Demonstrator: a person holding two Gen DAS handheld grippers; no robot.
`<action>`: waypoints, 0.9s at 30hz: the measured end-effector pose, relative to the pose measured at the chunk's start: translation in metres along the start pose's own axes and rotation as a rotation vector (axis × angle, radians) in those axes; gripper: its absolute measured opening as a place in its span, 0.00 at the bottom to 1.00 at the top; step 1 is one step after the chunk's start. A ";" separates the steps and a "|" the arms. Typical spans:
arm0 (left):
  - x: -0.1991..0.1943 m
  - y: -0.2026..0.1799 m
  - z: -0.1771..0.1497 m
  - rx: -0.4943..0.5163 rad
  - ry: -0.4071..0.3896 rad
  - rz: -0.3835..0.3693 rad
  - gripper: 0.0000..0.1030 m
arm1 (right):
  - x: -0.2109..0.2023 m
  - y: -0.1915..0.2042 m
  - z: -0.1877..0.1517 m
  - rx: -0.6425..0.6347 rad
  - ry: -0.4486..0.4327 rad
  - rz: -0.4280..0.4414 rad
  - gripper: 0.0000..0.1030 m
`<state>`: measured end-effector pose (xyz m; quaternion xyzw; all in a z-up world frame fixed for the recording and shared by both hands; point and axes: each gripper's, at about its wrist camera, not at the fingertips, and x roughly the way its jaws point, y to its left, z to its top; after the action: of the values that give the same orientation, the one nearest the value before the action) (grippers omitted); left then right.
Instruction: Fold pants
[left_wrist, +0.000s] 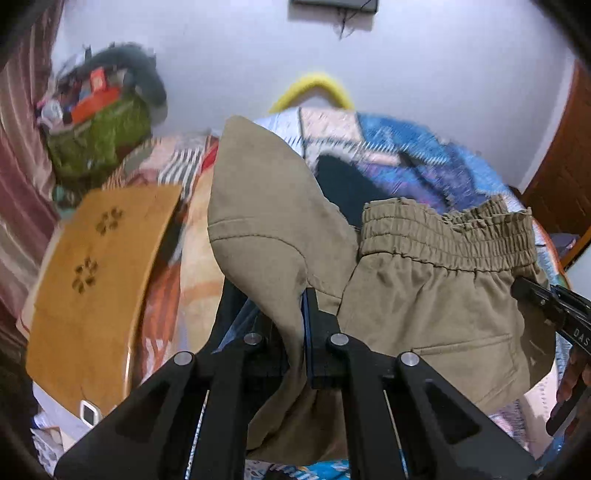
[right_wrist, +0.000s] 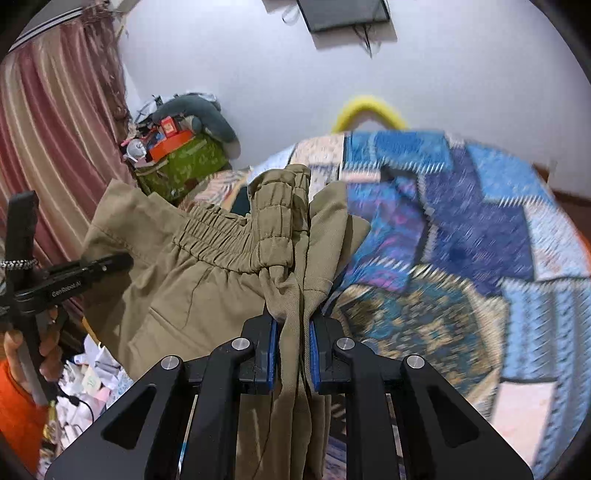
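Note:
Khaki pants (left_wrist: 424, 306) with an elastic waistband (left_wrist: 443, 236) hang in the air between both grippers, above a bed. In the left wrist view my left gripper (left_wrist: 301, 310) is shut on a fold of the khaki cloth, and a hemmed leg end (left_wrist: 258, 206) stands up past its fingers. My right gripper (left_wrist: 546, 299) shows at the right edge, at the waistband side. In the right wrist view my right gripper (right_wrist: 293, 328) is shut on bunched pants (right_wrist: 192, 288) fabric by the waistband (right_wrist: 236, 240). The left gripper (right_wrist: 92, 269) reaches in from the left, held by a hand (right_wrist: 22, 343).
A blue patchwork quilt (right_wrist: 461, 240) covers the bed below. An orange-brown mat with paw prints (left_wrist: 96, 280) lies at the left, a green bag (left_wrist: 96, 140) piled with clutter behind it. A pink curtain (right_wrist: 55, 129) hangs at the left, a dark item (left_wrist: 343, 184) lies on the bed.

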<state>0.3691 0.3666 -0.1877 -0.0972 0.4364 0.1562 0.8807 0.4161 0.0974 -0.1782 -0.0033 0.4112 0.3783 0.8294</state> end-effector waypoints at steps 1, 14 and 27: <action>0.012 0.006 -0.003 -0.001 0.020 0.007 0.06 | 0.012 -0.001 -0.006 0.002 0.022 -0.003 0.12; 0.042 0.027 -0.060 0.060 0.113 0.128 0.35 | 0.017 -0.008 -0.047 -0.093 0.107 -0.093 0.25; -0.108 0.007 -0.074 0.046 -0.050 0.035 0.35 | -0.102 0.035 -0.046 -0.183 -0.073 -0.098 0.27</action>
<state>0.2500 0.3299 -0.1458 -0.0654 0.4194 0.1639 0.8905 0.3245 0.0437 -0.1282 -0.0851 0.3437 0.3732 0.8575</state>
